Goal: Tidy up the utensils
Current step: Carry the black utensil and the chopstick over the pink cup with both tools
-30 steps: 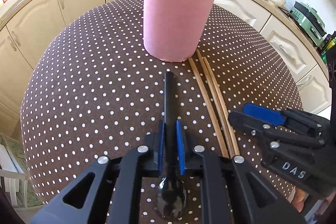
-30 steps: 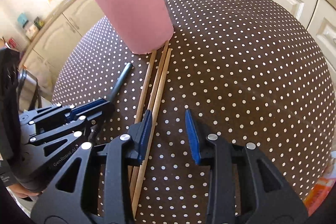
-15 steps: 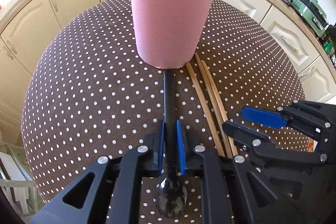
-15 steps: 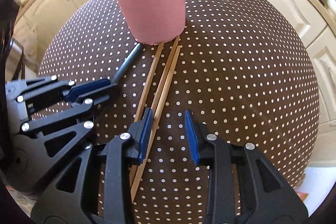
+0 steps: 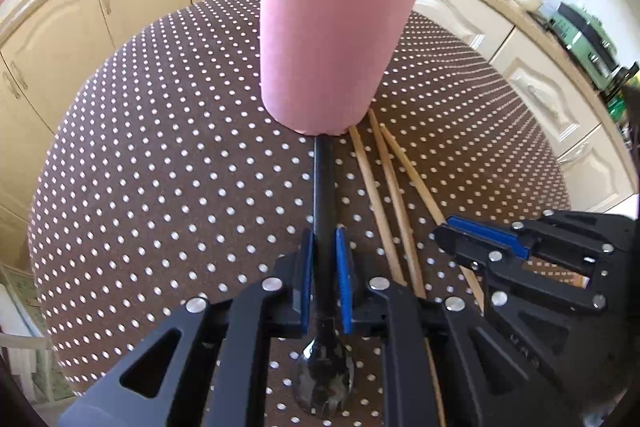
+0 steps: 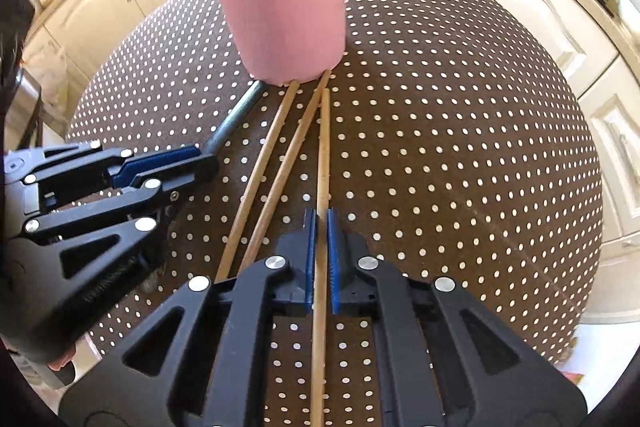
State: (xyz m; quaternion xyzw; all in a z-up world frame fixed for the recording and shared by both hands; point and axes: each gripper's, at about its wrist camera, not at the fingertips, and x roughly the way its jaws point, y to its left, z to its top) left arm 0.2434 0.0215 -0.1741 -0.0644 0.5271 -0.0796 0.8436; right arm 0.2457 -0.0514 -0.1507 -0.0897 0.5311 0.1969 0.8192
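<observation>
The left gripper [image 5: 323, 267] pinches the black spoon [image 5: 325, 187]; the right gripper [image 6: 321, 259] pinches 1 wooden chopstick [image 6: 323, 155] (2 others lie beside) on the dotted surface [image 6: 440, 147].

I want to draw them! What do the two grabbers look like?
Both the left gripper and the right gripper are black plastic with triangle-shaped holes and round silver screws. Their jaws carry blue ridged pads. The right one has small pale lettering on its side.
</observation>
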